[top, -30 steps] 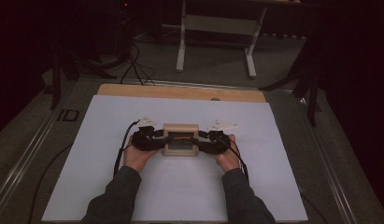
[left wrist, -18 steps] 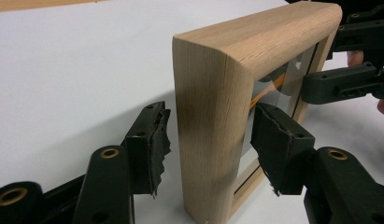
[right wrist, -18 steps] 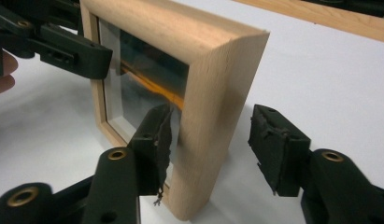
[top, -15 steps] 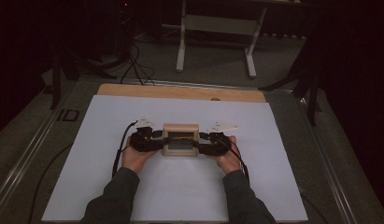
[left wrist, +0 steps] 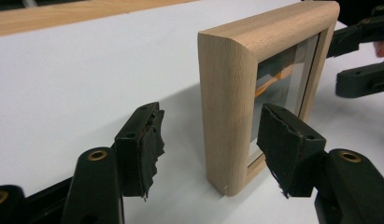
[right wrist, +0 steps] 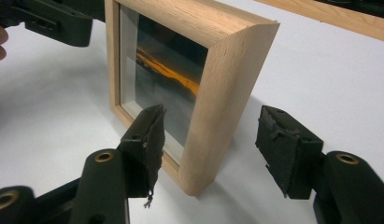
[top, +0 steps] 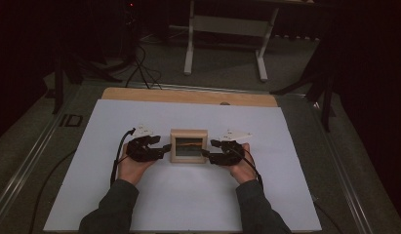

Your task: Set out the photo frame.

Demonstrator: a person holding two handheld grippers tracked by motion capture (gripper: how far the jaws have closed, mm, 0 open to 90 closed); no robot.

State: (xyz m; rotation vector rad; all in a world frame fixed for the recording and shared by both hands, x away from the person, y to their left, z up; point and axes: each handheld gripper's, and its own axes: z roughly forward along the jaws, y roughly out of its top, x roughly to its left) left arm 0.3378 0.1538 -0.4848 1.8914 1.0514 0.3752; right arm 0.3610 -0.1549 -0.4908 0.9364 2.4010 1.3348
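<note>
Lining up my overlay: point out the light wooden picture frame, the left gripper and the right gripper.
light wooden picture frame [top: 189, 133]: high view, top rail.
left gripper [left wrist: 206, 149]: left gripper view, midway between fingertips, jaws open.
right gripper [right wrist: 209, 149]: right gripper view, midway between fingertips, jaws open.

Only readable thing I can spot is "ID" in big pale letters, sitting on the dark grey surface [top: 51, 141] just left of the white sheet [top: 115, 195] in the high view. The letters [top: 70, 120] lie at a slant along the metal rail there. Nothing legible on the wooden picture frame [top: 189, 146], just an orange streak behind the glass, no lettering.
</note>
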